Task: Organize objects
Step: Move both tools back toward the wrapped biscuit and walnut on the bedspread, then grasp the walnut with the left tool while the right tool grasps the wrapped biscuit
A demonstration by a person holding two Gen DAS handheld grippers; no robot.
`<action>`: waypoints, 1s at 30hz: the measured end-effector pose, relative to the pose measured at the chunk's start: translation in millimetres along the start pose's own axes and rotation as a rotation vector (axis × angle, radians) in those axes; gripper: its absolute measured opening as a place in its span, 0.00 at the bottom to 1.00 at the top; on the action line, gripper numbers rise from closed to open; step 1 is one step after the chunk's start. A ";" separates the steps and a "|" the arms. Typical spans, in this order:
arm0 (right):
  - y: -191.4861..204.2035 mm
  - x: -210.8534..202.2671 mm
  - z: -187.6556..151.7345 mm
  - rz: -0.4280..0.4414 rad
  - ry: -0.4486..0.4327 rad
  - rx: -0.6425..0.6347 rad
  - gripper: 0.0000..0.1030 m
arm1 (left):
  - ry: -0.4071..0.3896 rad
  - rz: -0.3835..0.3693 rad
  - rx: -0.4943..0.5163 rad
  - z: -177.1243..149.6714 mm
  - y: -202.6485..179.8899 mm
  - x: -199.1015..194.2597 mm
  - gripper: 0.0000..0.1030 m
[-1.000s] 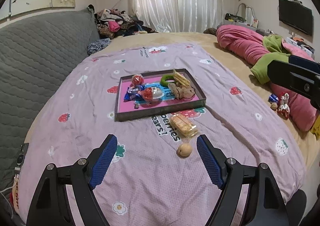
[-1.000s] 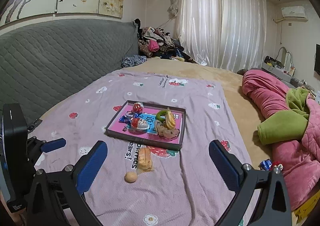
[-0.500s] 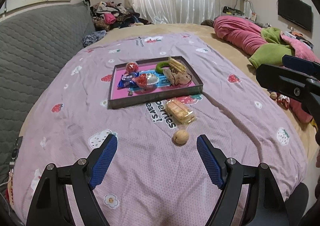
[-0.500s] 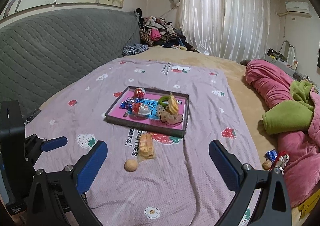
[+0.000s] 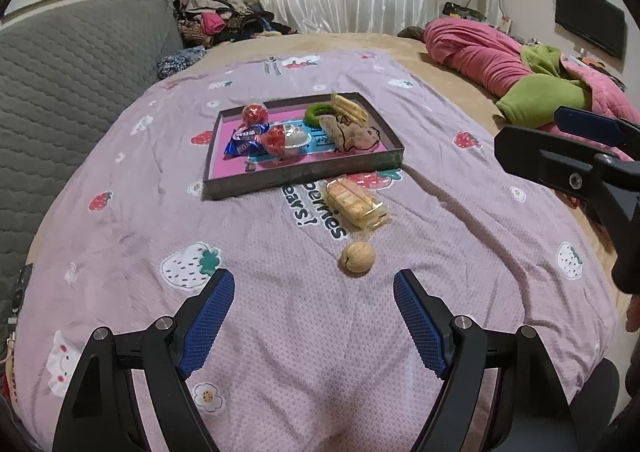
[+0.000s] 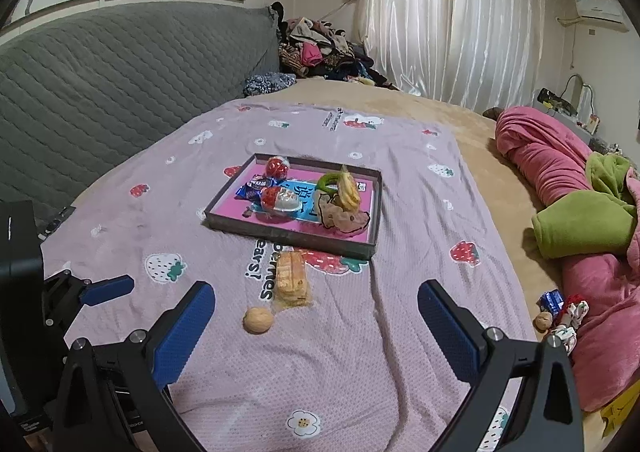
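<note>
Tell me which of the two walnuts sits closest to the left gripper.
The walnut on the purple blanket, just ahead of the open left gripper. The other walnut lies off the blanket beside the pink quilt.

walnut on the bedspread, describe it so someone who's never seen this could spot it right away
Start at the shallow dark tray with the pink floor on the lilac strawberry-print bedspread. Just in front of it lies a clear-wrapped pack of yellow biscuits, and nearer the camera sits the small round tan walnut. It is the only bare, unwrapped, ball-shaped item outside the tray.

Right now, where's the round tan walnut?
The round tan walnut lies on the pink blanket, just beyond the open left gripper, beside the wrapped cracker pack.
</note>
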State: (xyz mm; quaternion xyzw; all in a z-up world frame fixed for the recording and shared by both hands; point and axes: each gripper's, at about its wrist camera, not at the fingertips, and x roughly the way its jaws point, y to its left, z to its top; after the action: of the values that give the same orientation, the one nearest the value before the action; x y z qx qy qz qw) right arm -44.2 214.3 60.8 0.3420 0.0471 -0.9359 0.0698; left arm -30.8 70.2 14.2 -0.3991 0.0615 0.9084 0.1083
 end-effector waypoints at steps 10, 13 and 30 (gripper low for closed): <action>-1.9 27.1 -1.1 0.012 0.039 -0.015 0.99 | 0.030 -0.028 -0.001 -1.8 -4.8 20.9 0.80; -5.0 36.8 -2.1 0.020 0.054 -0.006 0.99 | 0.039 -0.030 -0.001 -1.9 -5.5 27.9 0.80; -5.4 107.4 -6.1 0.033 0.143 -0.048 0.99 | 0.055 -0.104 -0.023 -7.2 -7.8 76.6 0.80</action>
State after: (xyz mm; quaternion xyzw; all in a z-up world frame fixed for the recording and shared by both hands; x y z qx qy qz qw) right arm -122.5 209.9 -13.1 0.4071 0.0686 -0.9064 0.0898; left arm -74.1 87.6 -47.4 -0.4278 0.0330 0.8909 0.1492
